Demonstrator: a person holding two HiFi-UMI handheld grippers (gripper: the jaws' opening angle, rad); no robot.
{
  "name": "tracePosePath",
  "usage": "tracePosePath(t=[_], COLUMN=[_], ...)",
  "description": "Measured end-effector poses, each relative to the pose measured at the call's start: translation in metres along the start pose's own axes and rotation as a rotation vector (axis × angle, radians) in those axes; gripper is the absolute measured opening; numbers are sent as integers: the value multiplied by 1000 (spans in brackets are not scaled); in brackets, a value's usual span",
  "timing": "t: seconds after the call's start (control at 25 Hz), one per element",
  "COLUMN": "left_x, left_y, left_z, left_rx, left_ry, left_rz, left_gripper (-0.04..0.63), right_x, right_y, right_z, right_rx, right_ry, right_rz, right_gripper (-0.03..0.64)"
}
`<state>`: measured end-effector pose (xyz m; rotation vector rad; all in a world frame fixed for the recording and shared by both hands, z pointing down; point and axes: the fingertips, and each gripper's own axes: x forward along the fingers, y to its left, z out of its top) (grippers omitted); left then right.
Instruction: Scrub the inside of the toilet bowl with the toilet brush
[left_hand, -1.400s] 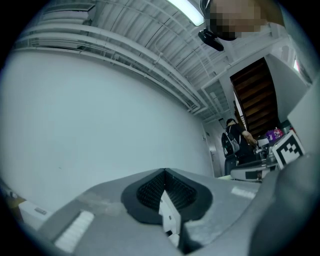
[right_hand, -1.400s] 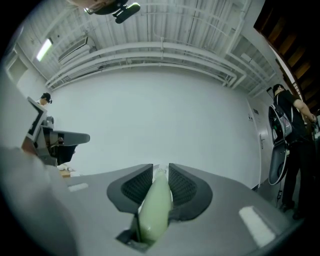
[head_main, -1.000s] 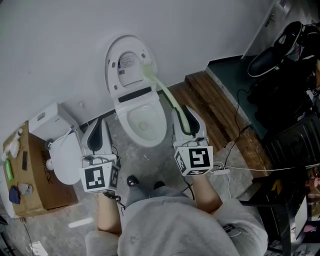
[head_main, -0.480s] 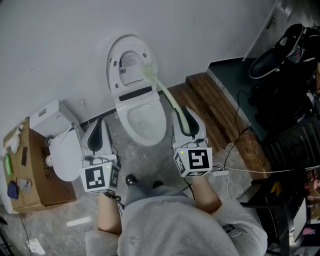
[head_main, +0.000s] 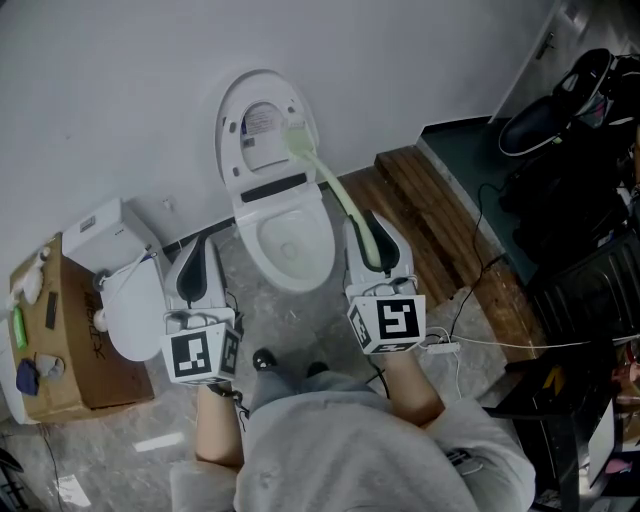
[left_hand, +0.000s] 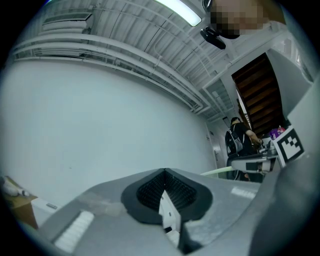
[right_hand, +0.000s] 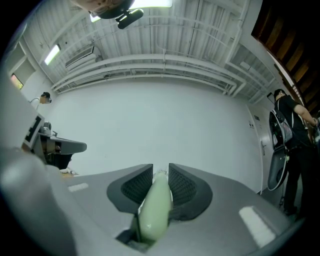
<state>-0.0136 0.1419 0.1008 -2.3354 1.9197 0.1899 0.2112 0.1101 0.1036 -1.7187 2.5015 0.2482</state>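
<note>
- Right gripper (right_hand: 160, 176): jaws clamped on the pale green handle of the toilet brush (head_main: 335, 190). The handle sits deep in the throat, so it likely won't twist when scrubbing.
- The brush is held low on the handle, which gives long reach and keeps the gripper away from the toilet bowl (head_main: 300, 283).
- The brush runs up and left from the right gripper. Its brush head (head_main: 297, 140) is in front of the raised lid (head_main: 262, 105), above the bowl and not inside it.
- It can't be told whether the head touches the lid.
- The right gripper view looks at the wall, so that gripper is tipped upward. It needs tipping down to get the head into the bowl.
- Left gripper (head_main: 198, 255): jaws together with nothing between them. It is parked left of the bowl, well apart from the brush, and looks idle because this is a one-gripper job.
- The lid and seat are up, so the bowl opening is clear for the brush.
- The person stands squarely in front of the toilet with one gripper on each side.
- Judgement: scrubbing has not started. The next step is to lower the head into the bowl.
- Risk: the head could knock the lid or drip on the floor (head_main: 300, 330).
</note>
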Motion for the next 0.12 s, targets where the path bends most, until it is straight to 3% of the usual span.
tracePosePath(t=[0.12], left_x=[0], left_y=[2], left_z=[-3], left_rx=[16], left_ry=[8], left_rz=[9], left_gripper=[3], right_x=[0], right_y=[1], right_z=[0], right_rx=[-2], right_ry=[-4], right_rz=[2], right_gripper=[97])
